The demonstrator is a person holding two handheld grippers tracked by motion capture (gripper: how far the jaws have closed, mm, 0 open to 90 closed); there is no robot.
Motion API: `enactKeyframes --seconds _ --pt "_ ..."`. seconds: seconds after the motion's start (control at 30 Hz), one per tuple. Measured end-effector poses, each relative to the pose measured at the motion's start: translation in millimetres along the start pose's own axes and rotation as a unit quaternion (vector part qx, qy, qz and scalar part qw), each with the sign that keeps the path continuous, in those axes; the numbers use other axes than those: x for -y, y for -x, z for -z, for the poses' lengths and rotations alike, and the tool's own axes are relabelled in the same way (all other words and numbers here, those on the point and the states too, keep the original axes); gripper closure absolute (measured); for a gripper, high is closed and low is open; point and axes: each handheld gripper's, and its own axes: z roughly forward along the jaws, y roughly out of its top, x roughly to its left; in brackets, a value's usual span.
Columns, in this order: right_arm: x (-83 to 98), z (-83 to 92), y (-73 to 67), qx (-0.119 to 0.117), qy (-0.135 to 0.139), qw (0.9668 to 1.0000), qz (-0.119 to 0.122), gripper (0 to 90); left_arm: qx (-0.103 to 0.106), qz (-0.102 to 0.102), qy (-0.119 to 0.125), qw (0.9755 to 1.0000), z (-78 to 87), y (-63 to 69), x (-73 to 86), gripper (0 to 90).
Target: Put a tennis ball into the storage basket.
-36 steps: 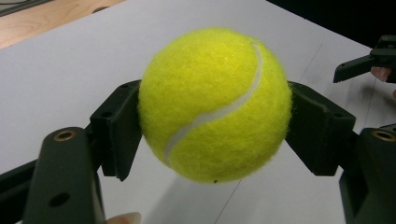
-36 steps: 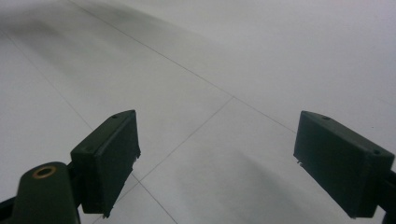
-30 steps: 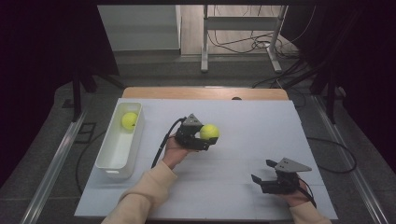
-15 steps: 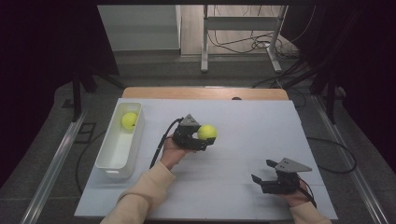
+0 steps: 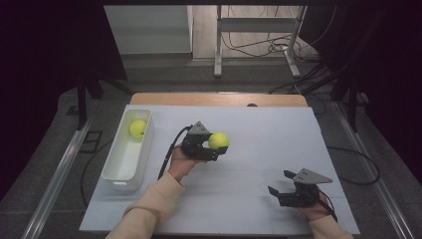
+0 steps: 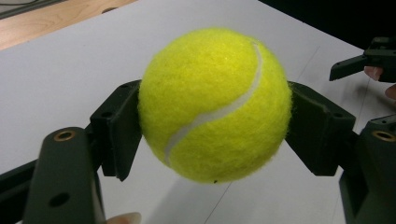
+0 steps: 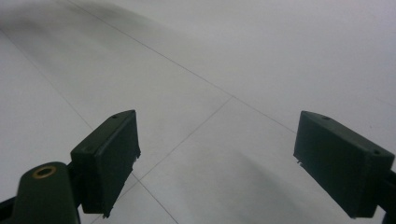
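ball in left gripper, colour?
Yellow-green tennis ball with a white curved seam, clearest in the left gripper view.

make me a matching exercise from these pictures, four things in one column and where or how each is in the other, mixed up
Things:
1. left hand-held gripper
2. right hand-held gripper
3. ball in bin
4. bin

States:
A. jaws open, nothing between them
B. lies at the far end of the white container
C. shut on a tennis ball
D. stands at the table's left edge

Pairs: 1-C, 2-A, 3-B, 4-D
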Motion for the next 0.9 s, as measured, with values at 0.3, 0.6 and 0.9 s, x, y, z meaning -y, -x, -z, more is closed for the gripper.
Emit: enactKeyframes --seconds 0.3,0.6,0.9 --pt "0.0 0.2 0.0 0.0 -0.001 1.0 0.001 14.4 0.002 -0.004 0.0 1.0 2.6 2.9 0.0 26.8" --pt "0.1 0.2 0.0 0.0 -0.002 1.0 0.002 14.4 0.002 -0.005 -0.001 1.0 4.5 3.4 0.5 26.7" --pt "0.2 0.3 -0.1 0.0 -0.002 1.0 0.002 14.4 -0.001 -0.006 -0.002 1.0 9.6 3.6 2.4 26.7"
